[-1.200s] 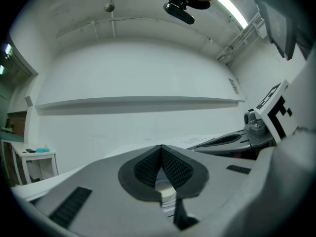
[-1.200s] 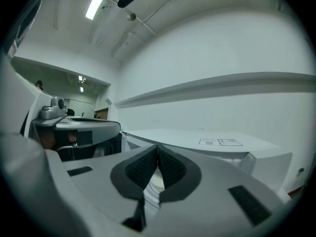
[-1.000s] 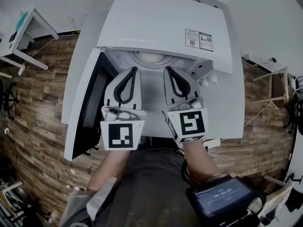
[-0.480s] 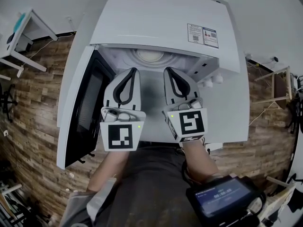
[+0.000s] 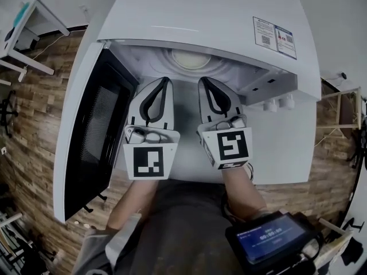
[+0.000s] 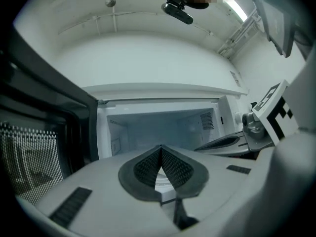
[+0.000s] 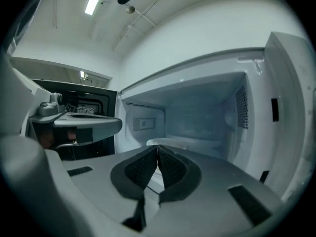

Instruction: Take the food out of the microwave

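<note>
A white microwave [image 5: 206, 16] stands with its door [image 5: 94, 125] swung open to the left. Deep in its cavity sits a pale round dish [image 5: 191, 59] on the ringed turntable; what it holds cannot be made out. My left gripper [image 5: 163, 80] and right gripper [image 5: 203, 80] hover side by side at the cavity's mouth, both pointing in, both shut and empty. In the left gripper view the jaw tips [image 6: 161, 147] meet in front of the cavity [image 6: 163, 125]. In the right gripper view the shut tips [image 7: 157, 146] stand just short of the dish's white rim [image 7: 185, 143].
The dark door window [image 6: 29, 157] stands close on the left of the left gripper. The control side with knobs [image 5: 275, 103] is at the right. A phone-like screen [image 5: 268, 238] hangs at the person's waist. Wood-pattern floor [image 5: 34, 130] lies beyond the white table.
The view has sunk and closed in on the microwave: its cavity and open door loom larger. Both grippers stay side by side, shut, now level with the opening.
</note>
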`<state>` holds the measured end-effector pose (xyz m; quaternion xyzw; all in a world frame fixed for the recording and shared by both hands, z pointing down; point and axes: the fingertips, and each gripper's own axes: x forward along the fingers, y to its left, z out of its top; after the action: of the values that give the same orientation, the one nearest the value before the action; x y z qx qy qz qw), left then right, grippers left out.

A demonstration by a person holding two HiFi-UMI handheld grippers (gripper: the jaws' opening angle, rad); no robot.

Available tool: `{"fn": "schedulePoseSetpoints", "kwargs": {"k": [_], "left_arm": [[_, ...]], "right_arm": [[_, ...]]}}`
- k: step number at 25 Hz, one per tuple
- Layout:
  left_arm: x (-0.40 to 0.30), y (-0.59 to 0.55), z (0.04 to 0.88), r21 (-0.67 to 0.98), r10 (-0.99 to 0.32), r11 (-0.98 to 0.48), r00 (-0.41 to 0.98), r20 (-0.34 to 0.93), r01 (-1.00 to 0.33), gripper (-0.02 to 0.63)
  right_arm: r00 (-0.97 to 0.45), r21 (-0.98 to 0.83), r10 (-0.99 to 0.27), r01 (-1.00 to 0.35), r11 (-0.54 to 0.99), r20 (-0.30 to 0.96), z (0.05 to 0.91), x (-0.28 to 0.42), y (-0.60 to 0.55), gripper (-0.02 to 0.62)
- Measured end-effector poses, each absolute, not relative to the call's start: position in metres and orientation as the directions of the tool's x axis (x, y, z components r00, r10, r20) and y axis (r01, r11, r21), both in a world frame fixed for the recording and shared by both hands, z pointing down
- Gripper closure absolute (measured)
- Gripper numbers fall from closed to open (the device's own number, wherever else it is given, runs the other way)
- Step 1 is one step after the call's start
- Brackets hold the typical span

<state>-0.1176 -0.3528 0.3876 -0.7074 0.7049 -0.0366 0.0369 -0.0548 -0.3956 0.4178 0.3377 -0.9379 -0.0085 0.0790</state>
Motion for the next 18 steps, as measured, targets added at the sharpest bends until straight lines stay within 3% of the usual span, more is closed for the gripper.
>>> {"fn": "schedulePoseSetpoints", "kwargs": {"k": [18], "left_arm": [[-0.133,-0.371,0.420,-0.041,-1.000,0.014,-0.014,0.001,-0.999,0.600]], "right_arm": [[-0.765,0.064,-0.615,-0.616,0.785,0.188,0.449,-0.070,-0.403,0.586]]}}
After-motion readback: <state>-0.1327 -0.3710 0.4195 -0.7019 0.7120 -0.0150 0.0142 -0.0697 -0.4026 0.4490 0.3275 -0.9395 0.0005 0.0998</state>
